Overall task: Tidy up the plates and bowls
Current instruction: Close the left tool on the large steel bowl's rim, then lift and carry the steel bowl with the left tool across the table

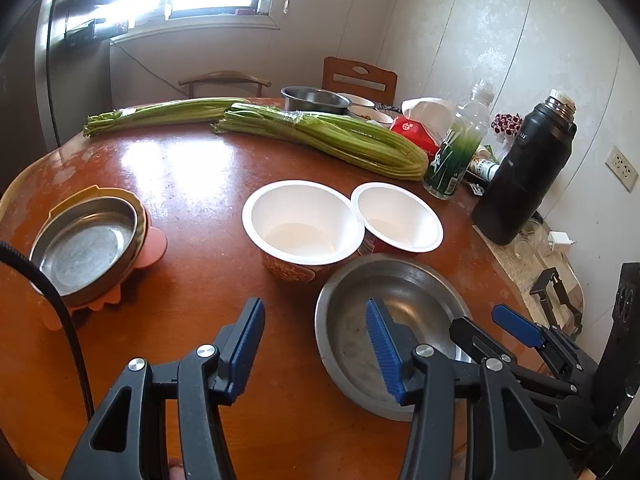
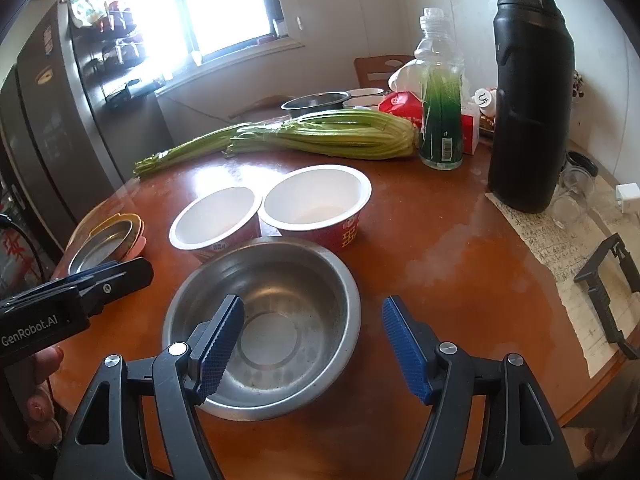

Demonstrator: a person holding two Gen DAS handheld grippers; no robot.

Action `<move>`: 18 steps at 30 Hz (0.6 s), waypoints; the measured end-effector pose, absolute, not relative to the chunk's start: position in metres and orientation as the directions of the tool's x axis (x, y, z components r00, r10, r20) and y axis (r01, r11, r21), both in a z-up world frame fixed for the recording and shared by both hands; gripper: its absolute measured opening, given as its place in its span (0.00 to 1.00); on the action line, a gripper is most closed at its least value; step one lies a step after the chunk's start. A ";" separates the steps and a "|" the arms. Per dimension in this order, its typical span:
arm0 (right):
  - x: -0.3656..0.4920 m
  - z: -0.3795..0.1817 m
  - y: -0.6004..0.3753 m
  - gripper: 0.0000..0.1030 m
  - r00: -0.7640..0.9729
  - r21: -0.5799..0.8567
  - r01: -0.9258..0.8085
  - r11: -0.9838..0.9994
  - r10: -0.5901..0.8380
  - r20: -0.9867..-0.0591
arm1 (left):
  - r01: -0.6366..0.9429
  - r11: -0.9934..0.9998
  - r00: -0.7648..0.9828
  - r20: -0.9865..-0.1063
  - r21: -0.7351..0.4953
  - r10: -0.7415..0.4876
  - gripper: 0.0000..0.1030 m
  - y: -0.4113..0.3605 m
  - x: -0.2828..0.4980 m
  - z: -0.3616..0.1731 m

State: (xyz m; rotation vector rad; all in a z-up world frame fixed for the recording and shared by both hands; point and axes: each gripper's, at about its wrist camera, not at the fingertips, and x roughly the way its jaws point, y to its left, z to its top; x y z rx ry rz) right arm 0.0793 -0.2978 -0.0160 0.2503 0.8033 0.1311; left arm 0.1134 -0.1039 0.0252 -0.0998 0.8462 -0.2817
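- Grippers were held above a round wooden table (image 1: pixel 192 168), both angled down toward it.
- The left gripper (image 1: pixel 316 344) was seen with its jaws apart and nothing between its blue pads; bare tabletop showed in the gap.
- The right gripper (image 2: pixel 312 344) was seen with its jaws wide apart, empty, its left pad over the steel bowl (image 2: pixel 276 308) and its right pad past the bowl's rim at 3 o'clock.
- In the left wrist view that steel bowl (image 1: pixel 400 300) lay at 3 o'clock of the left gripper, with the right gripper (image 1: pixel 488 324) over its right edge.
- Two white-lined paper bowls (image 1: pixel 304 220) (image 1: pixel 400 216) were set side by side, rims touching, at 12 o'clock of the steel bowl and just beside it.
- A shallow steel dish (image 1: pixel 88 240) was stacked on coloured plates (image 1: pixel 154 244) at 9 o'clock, well apart from the bowls.
- Two celery bundles (image 1: pixel 328 136) were laid across the far side, near 12 o'clock.
- A black thermos (image 2: pixel 528 112) and a clear bottle (image 2: pixel 442 100) were stood upright at 2 o'clock.
- A hand (image 2: pixel 42 392) was glimpsed holding the left gripper at 8 o'clock in the right wrist view.
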 end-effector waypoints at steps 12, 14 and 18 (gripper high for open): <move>0.083 -0.046 -0.291 0.71 0.648 0.267 -0.046 0.962 0.233 -0.725 | 0.191 0.962 0.585 -0.765 -0.195 -0.271 0.51 -0.116 0.124 -0.008; 0.084 -0.048 -0.291 0.71 0.642 0.269 -0.049 0.962 0.237 -0.729 | 0.190 0.962 0.581 -0.768 -0.193 -0.269 0.51 -0.118 0.125 -0.011; 0.085 -0.053 -0.291 0.71 0.638 0.269 -0.047 0.962 0.236 -0.733 | 0.192 0.963 0.576 -0.773 -0.188 -0.266 0.51 -0.122 0.127 -0.016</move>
